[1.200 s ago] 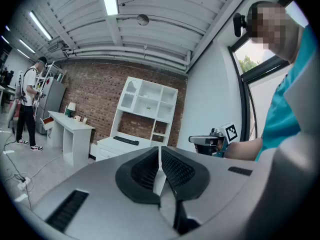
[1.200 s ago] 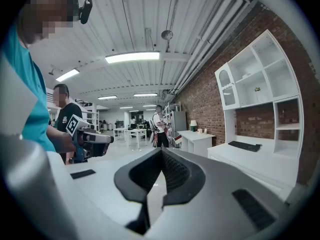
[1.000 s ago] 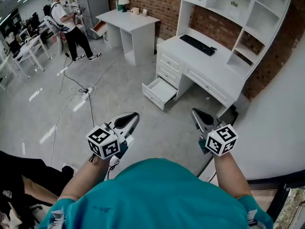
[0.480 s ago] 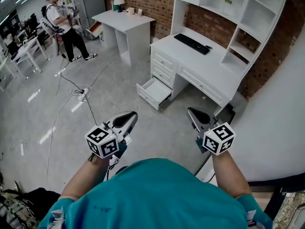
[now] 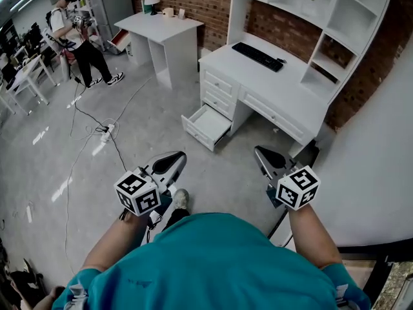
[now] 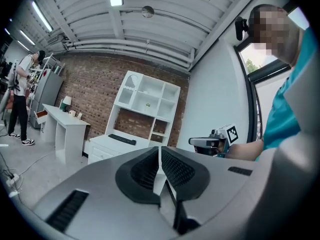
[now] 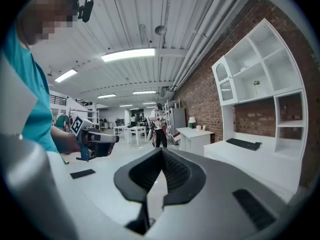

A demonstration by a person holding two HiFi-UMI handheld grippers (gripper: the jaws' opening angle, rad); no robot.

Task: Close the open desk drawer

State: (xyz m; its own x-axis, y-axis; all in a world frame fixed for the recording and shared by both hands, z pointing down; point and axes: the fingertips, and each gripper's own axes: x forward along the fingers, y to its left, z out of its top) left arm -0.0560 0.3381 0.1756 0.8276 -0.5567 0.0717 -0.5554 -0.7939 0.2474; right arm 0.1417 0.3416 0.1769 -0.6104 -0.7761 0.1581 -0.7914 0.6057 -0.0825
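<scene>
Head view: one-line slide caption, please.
Left tool and right tool, both shut and empty, held short of the white desk, its lowest drawer pulled open.

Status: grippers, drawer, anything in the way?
Left gripper shut, empty; right gripper shut, empty. Desk drawer open, untouched, well ahead. Cable lies left, off the path.

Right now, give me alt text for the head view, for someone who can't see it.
A white desk stands across a grey floor, its bottom drawer pulled open. Nearer, the left gripper and right gripper point toward it, both shut and empty.
</scene>
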